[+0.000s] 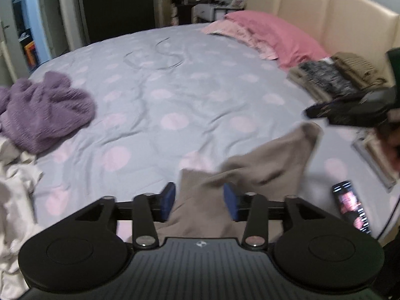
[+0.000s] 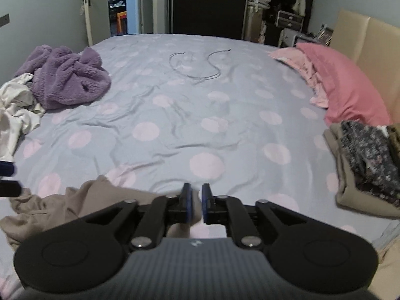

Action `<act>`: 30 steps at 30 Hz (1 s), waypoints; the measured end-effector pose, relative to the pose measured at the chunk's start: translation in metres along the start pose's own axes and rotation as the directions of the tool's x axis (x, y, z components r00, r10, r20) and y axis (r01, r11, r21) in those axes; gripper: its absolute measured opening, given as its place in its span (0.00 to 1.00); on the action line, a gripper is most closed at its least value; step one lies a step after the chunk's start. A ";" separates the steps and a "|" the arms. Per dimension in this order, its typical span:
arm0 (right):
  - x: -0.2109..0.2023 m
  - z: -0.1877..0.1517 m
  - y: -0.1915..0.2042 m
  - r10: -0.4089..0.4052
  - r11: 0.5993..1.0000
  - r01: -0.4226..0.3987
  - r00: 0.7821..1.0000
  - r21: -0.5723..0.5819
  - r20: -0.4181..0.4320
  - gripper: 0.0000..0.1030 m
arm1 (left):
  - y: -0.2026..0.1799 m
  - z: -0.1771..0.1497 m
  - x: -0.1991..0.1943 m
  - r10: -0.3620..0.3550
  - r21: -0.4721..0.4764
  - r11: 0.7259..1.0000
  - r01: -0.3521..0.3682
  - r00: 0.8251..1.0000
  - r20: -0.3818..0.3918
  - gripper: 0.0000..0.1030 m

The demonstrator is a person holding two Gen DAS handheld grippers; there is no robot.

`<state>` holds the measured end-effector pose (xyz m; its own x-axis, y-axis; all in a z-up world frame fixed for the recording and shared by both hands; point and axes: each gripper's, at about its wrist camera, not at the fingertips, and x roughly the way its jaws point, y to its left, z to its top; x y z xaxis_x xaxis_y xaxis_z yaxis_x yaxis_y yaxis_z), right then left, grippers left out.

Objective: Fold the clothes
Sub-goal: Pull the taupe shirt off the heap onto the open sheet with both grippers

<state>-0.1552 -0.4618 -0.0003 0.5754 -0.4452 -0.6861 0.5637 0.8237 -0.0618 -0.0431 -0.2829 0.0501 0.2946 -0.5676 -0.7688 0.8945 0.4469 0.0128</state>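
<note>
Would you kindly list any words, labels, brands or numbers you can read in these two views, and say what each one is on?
No text can be read in either view.
Phone on the bed: its lit screen shows pale lines and a picture, too blurred to read.
Left gripper body: a small round emblem, no letters legible.
Right gripper body: the same small emblem, blurred.

Both wrist cameras look forward and down along their fingers, low over a dotted bedsheet (image 1: 175, 95). The left view faces 1 o'clock toward the headboard (image 1: 325, 7); the right faces 12 o'clock toward the doorway (image 2: 117, 12). Both share the purple fleece (image 2: 67, 77) and pink pillow (image 1: 275, 35).
</note>
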 end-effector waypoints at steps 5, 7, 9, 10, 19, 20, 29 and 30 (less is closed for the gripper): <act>0.005 -0.001 0.006 0.028 0.999 -0.028 1.000 0.021 -0.007 0.30 | 0.037 -0.024 0.012 0.046 -0.047 0.998 -0.050 0.995 -0.085 0.48; 0.010 -0.004 0.013 0.060 0.998 -0.059 0.998 0.026 -0.032 0.31 | 0.048 -0.035 0.018 0.049 -0.078 0.995 -0.058 0.992 -0.115 0.50; 0.016 -0.008 0.021 0.090 0.996 -0.089 0.994 0.020 -0.062 0.33 | 0.057 -0.047 0.024 0.040 -0.102 0.993 -0.056 0.988 -0.147 0.51; 0.018 -0.011 0.026 0.102 0.995 -0.102 0.992 0.008 -0.073 0.36 | 0.060 -0.052 0.026 0.033 -0.107 0.993 -0.050 0.987 -0.157 0.52; 0.039 -0.037 0.058 0.190 0.981 -0.195 0.965 -0.010 -0.182 0.39 | 0.059 -0.084 0.037 0.048 -0.063 0.996 -0.065 0.969 -0.241 0.52; 0.039 -0.040 0.063 0.201 0.978 -0.207 0.961 -0.013 -0.189 0.39 | 0.058 -0.087 0.037 0.047 -0.059 0.996 -0.063 0.968 -0.247 0.50; 0.024 -0.052 0.113 0.299 0.940 -0.326 0.928 -0.097 -0.224 0.39 | 0.038 -0.093 0.024 -0.009 0.002 1.000 0.010 0.976 -0.219 0.03; 0.023 -0.055 0.118 0.314 0.934 -0.344 0.920 -0.097 -0.234 0.39 | 0.032 -0.093 0.018 -0.033 0.016 0.999 0.037 0.977 -0.209 0.03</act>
<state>-0.1082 -0.3554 -0.0632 0.5680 -0.0688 -0.8202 0.2711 0.9565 0.1075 -0.0406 -0.2144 -0.0229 0.1884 -0.4248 -0.8855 0.9101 0.4143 -0.0051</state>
